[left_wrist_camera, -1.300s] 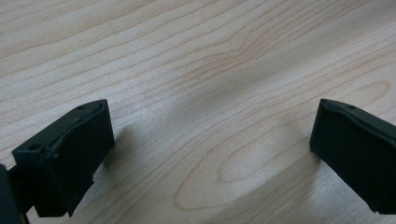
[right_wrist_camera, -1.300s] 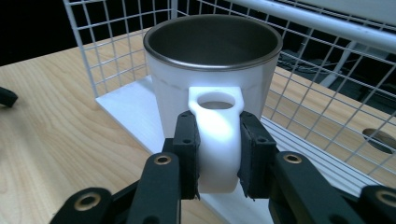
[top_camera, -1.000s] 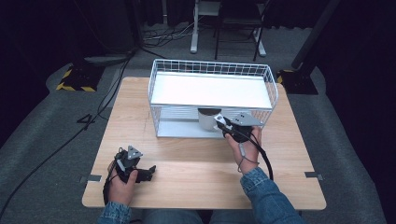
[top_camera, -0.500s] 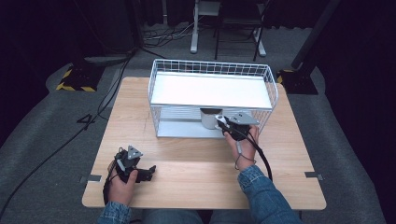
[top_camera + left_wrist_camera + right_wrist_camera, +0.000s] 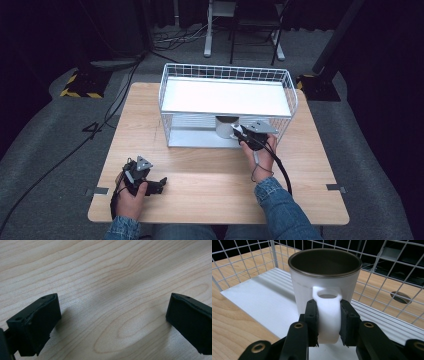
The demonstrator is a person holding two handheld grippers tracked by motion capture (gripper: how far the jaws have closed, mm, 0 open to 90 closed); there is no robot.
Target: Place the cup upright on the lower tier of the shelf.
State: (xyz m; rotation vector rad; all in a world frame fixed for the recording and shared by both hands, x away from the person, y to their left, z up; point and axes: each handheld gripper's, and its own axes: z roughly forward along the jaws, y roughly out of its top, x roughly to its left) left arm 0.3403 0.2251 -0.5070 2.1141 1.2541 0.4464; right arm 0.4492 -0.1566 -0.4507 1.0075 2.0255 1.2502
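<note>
White mug [image 5: 325, 290] sits a bit lower than a second ago, now on the lower shelf of the wire rack [image 5: 227, 97], right gripper [image 5: 328, 323] clamped on its handle. Looks placed; letting go comes next. Left gripper [image 5: 112, 322] rests wide open, well clear of the rack.

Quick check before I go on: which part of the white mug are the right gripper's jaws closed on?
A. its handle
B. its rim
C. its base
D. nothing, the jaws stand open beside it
A: in the right gripper view the right gripper has a black pad on each side of the handle of the upright mug, inside the wire rack.
</note>
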